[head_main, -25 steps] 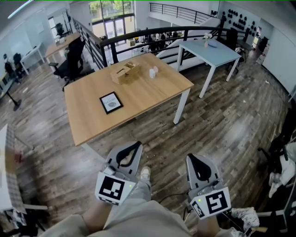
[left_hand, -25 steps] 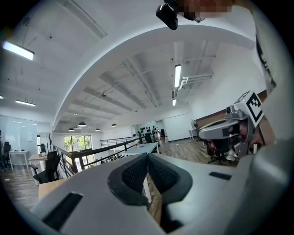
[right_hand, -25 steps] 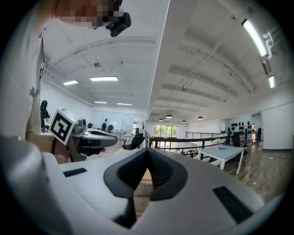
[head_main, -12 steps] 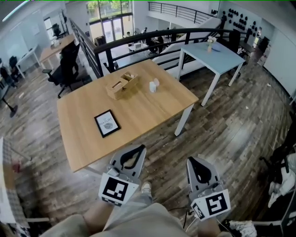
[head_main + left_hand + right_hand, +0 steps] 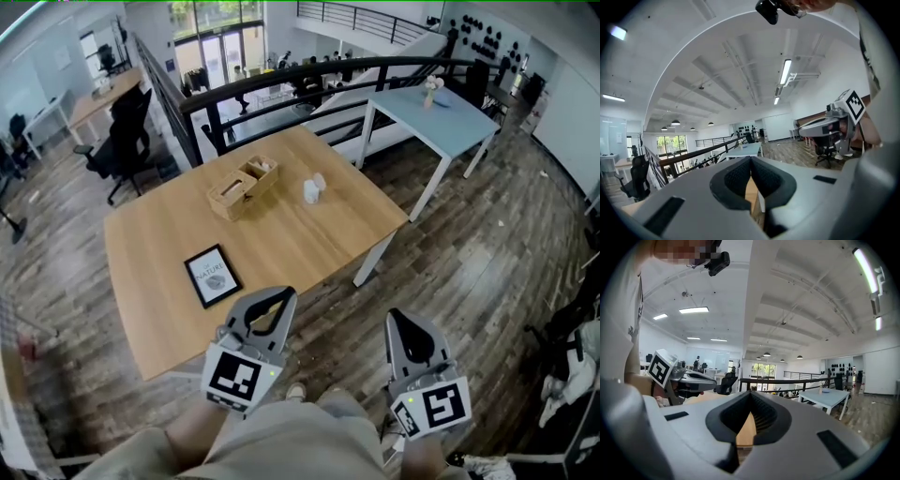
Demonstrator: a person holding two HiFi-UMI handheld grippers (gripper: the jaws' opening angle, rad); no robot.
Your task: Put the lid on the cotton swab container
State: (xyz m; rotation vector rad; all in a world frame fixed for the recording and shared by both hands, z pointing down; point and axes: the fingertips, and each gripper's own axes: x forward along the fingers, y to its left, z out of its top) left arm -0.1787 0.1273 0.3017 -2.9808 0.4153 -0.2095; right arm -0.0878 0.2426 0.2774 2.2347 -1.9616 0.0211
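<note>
Head view: the left gripper (image 5: 279, 296) and the right gripper (image 5: 400, 319) are both held low at the person's waist, short of the near edge of the wooden table (image 5: 309, 246).

Left gripper view: the jaws meet at their tips, with nothing between them. Right gripper view: same condition, tips together and empty.

Two small white items stand close together well ahead of both grippers, past the middle of the table. I take these to be the cotton swab container (image 5: 309, 194) and its lid (image 5: 320, 180). They are too small here to tell which is which, or whether they touch. A wooden box (image 5: 243, 187) sits to the left of them. A picture frame (image 5: 212, 276) lies nearer, just ahead and left of the left gripper.

Assessment: the task has not started; the step in hand is the approach.

Recommendations:
- Close in on the table until the two white items sit within easy reach in front of both grippers.
- Part the jaws before reaching, not at the item.
- Confirm which item is the lid once it is near enough to read.
- Steady the container with one gripper, since so small an item is likely light and easily tipped.
- Take the lid by its rim, keep it level, centre it over the mouth and press straight down.
- Route both grippers to the right of the frame and box.
</note>
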